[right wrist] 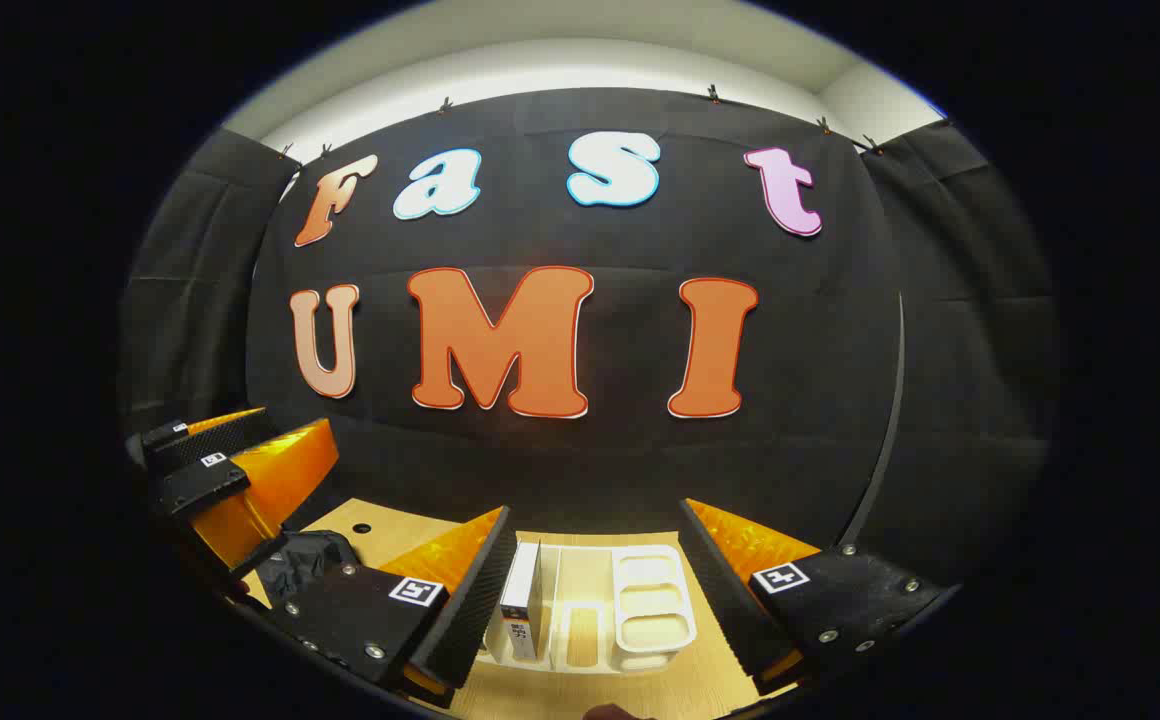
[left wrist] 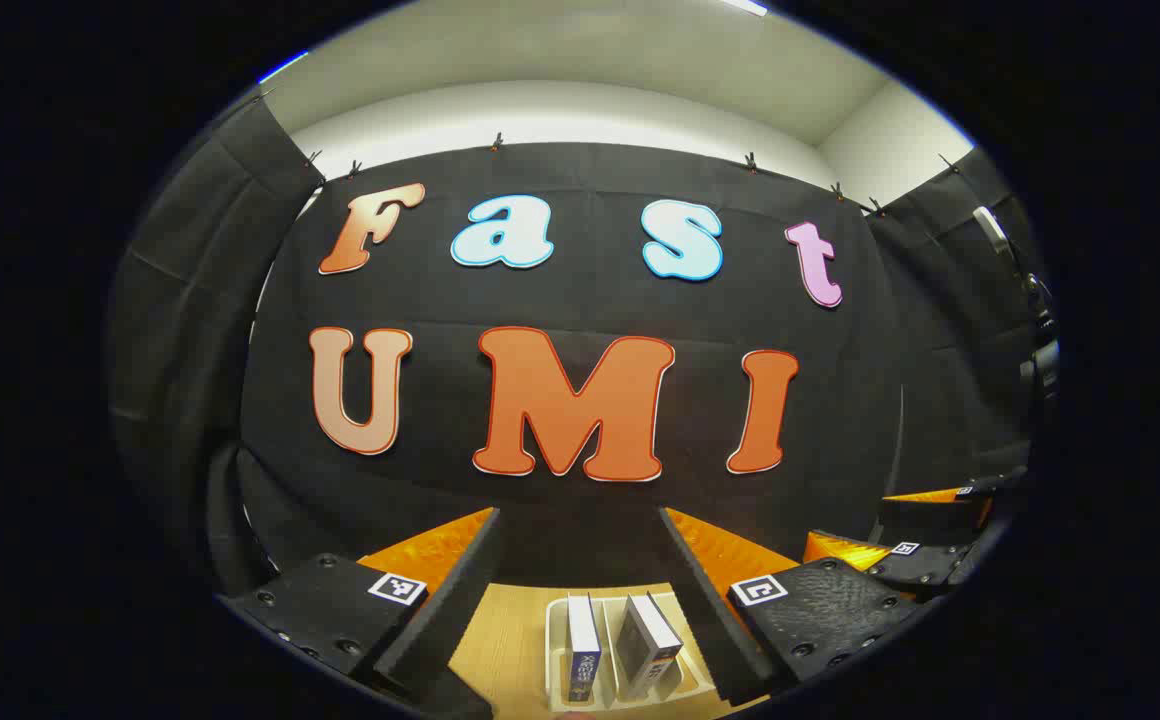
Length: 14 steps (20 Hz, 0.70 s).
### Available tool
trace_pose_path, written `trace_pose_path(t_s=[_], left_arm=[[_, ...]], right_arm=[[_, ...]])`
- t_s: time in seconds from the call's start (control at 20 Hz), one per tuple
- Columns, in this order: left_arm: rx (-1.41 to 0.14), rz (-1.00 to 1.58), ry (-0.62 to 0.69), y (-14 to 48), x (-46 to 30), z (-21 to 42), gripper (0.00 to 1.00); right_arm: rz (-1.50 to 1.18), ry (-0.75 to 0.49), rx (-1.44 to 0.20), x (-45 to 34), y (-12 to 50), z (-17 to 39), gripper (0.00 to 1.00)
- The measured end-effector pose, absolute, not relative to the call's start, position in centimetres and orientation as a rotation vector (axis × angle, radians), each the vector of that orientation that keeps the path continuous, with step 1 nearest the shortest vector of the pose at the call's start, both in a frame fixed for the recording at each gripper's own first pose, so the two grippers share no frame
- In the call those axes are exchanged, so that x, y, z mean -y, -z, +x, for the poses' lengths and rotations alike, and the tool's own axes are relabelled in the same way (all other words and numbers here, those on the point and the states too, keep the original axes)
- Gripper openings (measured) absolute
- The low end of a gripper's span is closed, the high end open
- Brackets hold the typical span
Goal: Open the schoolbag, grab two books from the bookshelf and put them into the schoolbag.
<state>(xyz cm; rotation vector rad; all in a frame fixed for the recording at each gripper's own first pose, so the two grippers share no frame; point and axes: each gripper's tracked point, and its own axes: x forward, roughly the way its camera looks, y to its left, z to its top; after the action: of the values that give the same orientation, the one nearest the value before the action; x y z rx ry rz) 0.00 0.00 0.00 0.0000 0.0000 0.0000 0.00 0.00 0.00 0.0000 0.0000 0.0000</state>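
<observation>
Two books [left wrist: 620,645] stand in the bookshelf [left wrist: 552,640] between the left gripper [left wrist: 580,590]'s wide-spread fingers.

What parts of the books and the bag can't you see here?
- Books in the white bookshelf, left gripper view: lower ends cut off by the bottom edge.
- Book, right gripper view: partly behind the right gripper's finger.
- Dark bag-like thing, right gripper view: mostly hidden behind that finger; open or closed unclear.

the rack [right wrist: 650,610] is white. the table [left wrist: 510,640] is light wood. one book [left wrist: 583,650] has a dark blue spine.
</observation>
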Motion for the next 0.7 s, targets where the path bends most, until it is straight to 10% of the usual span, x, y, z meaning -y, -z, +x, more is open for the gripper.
trace_pose_path(t_s=[0.7], left_arm=[[-0.035, 0.016, -0.04, 2.6, 1.4, -1.2, 0.95]], right_arm=[[0.013, -0.053, 0.052, 0.5, 0.5, -0.5, 0.96]])
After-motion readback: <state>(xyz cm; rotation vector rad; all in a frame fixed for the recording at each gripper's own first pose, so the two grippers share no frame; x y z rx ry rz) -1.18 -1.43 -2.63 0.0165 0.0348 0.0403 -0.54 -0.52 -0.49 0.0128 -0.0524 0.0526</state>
